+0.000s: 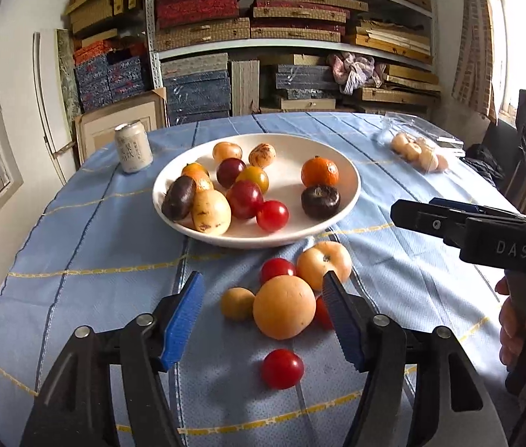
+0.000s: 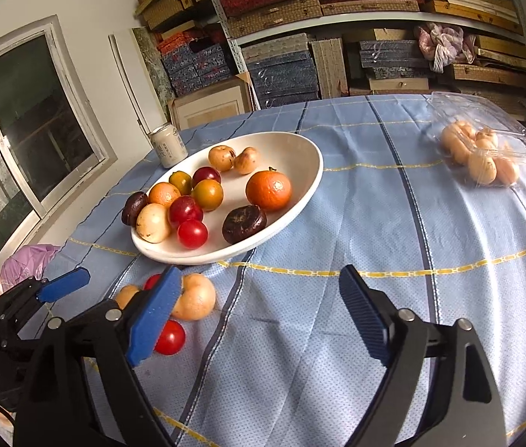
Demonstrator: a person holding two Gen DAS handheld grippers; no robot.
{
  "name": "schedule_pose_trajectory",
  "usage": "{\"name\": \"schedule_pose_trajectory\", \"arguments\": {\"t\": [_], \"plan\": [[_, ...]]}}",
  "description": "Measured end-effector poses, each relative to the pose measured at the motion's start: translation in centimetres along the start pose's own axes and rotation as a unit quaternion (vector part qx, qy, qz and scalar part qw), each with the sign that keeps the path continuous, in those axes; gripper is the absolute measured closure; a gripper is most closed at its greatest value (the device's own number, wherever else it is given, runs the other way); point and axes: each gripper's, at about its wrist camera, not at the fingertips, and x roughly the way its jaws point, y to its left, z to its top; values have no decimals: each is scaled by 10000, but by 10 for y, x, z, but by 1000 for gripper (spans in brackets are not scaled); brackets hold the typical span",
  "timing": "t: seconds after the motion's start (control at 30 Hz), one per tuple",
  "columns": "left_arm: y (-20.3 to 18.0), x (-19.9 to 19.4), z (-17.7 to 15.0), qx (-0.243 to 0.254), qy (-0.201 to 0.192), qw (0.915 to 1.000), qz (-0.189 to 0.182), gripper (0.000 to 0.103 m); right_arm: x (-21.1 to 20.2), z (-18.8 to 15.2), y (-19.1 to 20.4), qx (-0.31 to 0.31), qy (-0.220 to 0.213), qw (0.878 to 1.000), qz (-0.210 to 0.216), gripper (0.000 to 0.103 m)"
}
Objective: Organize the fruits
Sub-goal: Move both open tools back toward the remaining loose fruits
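The table [image 1: 88, 223], under a blue checked cloth, carries everything. On it sits a white bowl [image 1: 348, 193] already holding about a dozen fruits, among them a tangerine [image 1: 319, 172] and a dark fruit [image 1: 320, 201]. A can [image 1: 133, 146] stands left of the bowl; a clear pack [image 2: 486, 149] of pale fruit lies well apart to the right.

The loose fruit still on the cloth lies just in front of the bowl: a large orange [image 1: 284, 306], a pale peach-coloured fruit [image 1: 322, 262] behind it, a small yellow fruit [image 1: 237, 303] to its left, and cherry tomatoes, one of them [image 1: 282, 368] nearest the camera.

The left gripper [image 1: 266, 320] is apart, its jaws straddling the orange without pressing it; the orange sits straight ahead, nearer the right pad. The right gripper [image 2: 263, 316] is also apart and empty, over bare cloth, with the cluster off to its left. So the left hand is nearer, and being round, the orange needs no particular wrist angle.
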Motion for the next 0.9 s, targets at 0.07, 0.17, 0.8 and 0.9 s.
{"name": "schedule_pose_trajectory", "arguments": {"t": [0.07,0.17,0.8,0.9], "plan": [[0,1,-2,9,23,10000,0,34,0,-1,-1,10,4,10000,-10,16],[0,6,-4,33,123,9999,10,32,2,1,-2,43,18,10000,-23,14],[7,17,-17,408,741,9952,-499,23,4,-1,-17,340,135,9993,-16,10],[16,11,-17,481,819,9907,-978,22,2,0,-17,382,114,9992,15,9]]}}
